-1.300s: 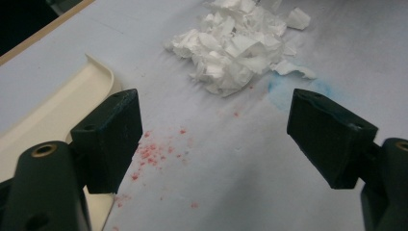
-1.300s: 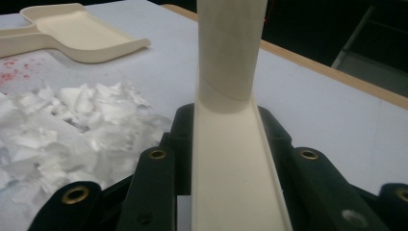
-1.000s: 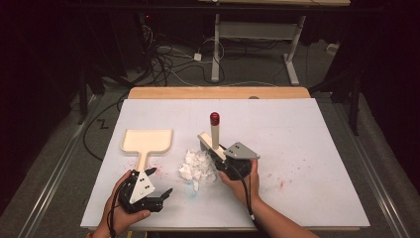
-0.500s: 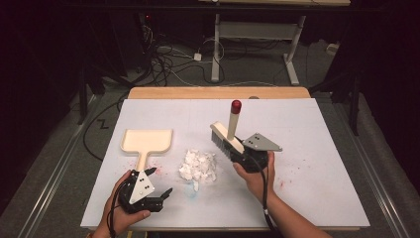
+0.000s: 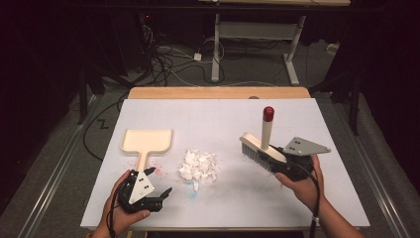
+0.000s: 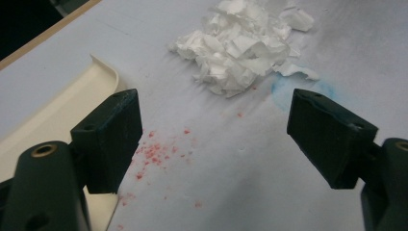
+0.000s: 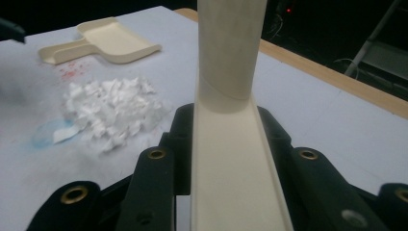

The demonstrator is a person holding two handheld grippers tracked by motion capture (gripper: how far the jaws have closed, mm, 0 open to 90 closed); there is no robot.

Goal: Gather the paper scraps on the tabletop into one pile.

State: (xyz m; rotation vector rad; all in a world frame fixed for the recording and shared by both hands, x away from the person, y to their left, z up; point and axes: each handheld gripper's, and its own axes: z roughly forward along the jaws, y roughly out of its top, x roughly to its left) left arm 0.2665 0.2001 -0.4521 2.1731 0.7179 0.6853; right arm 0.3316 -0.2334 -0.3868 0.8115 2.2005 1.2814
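With our right gripper (image 5: 277, 161) pinching the brush (image 5: 261, 147) at mid-right and our left gripper (image 5: 161, 196) spread empty at lower left, a hard sweep could scatter the paper scraps (image 5: 199, 166) past the dustpan (image 5: 147, 141).

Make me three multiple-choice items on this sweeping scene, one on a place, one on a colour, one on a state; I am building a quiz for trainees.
1. Where does the pile of paper scraps lie?
A. in the dustpan
B. on the table between the dustpan and the brush
C. on the floor

2. What colour is the tip of the brush handle?
A. red
B. green
C. yellow

3. How does the left gripper stand?
A. shut on the dustpan
B. shut on the scraps
C. open, holding nothing

Answers:
1 B, the scraps sit right of the dustpan.
2 A, the cap is red.
3 C, its jaws stand apart over bare table.
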